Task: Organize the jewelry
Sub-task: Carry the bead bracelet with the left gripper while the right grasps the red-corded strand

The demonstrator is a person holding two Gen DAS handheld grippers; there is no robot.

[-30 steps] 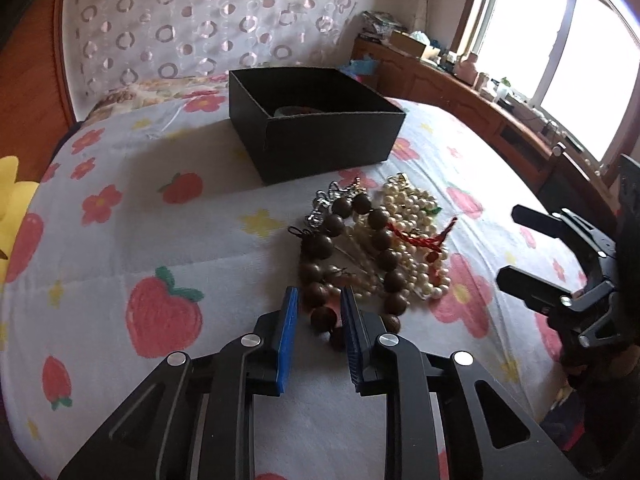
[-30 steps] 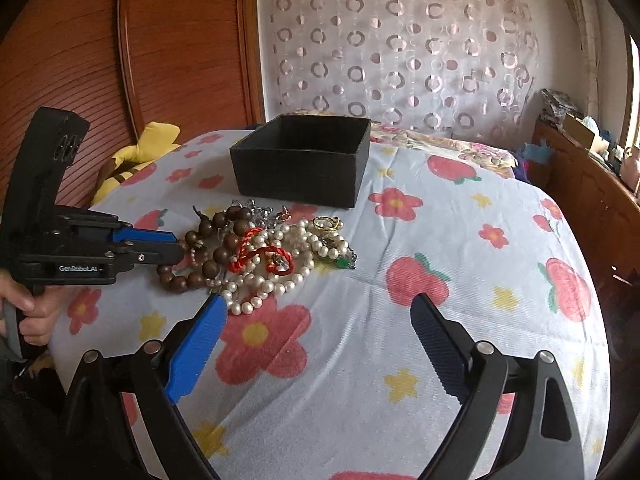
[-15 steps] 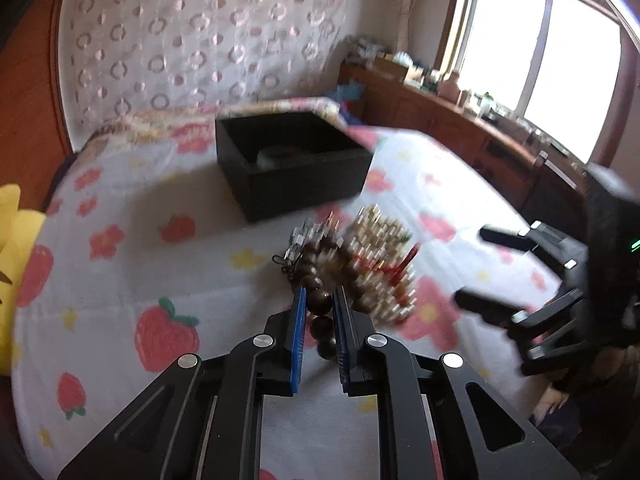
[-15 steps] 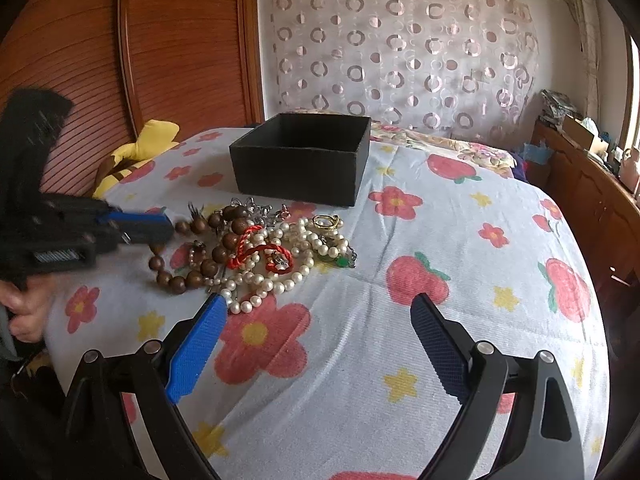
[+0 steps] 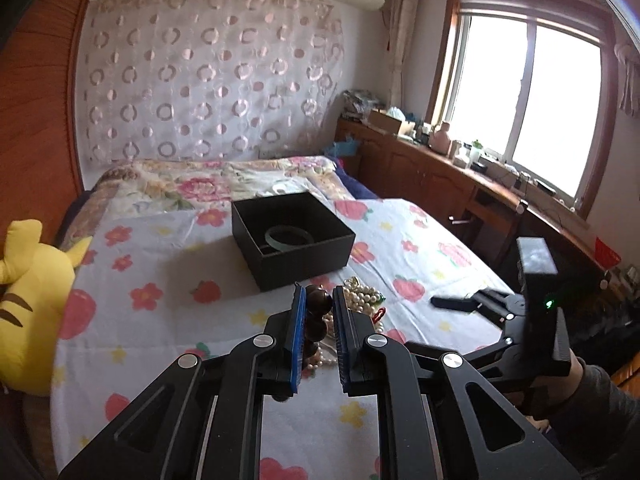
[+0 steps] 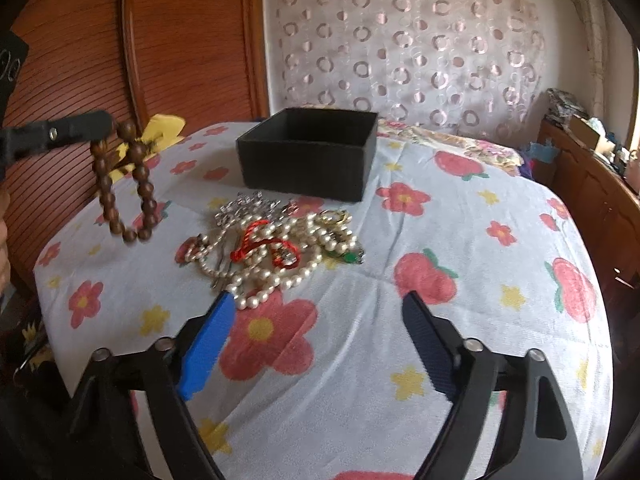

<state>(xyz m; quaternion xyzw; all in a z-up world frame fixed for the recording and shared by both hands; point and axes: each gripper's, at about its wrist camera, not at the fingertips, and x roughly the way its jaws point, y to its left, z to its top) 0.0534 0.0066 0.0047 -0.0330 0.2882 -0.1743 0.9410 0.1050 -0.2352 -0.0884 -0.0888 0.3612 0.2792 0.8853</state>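
Both tongs were in view. Left gripper [image 5: 317, 300] was clamped on a loop of dark wooden beads [image 6: 126, 184], pinching it near the top between its blue pads. Seen from the right wrist, the bead loop hung clear of the bed from the left gripper's tip [image 6: 108, 128], its long axis near vertical, drawn into a narrow oval with the bottom end pointing down at the sheet. Right gripper [image 6: 316, 336] hovered low over the bed with its jaws apart, having just been narrowing, and nothing lay between them; a sleeve and hand [image 5: 580, 376] held it.

Just ahead of the right gripper's blue pad lay the jewelry heap [image 6: 276, 244]: white pearl strands, a red cord, silver pieces and a gold ring shape, tangled together on the flowered sheet [image 6: 460, 240]. Beyond the heap stood an open black box [image 5: 292, 236], with a pale green bangle [image 5: 289, 237] lying flat inside. A yellow plush toy [image 5: 28, 300] sat at the bed's edge.
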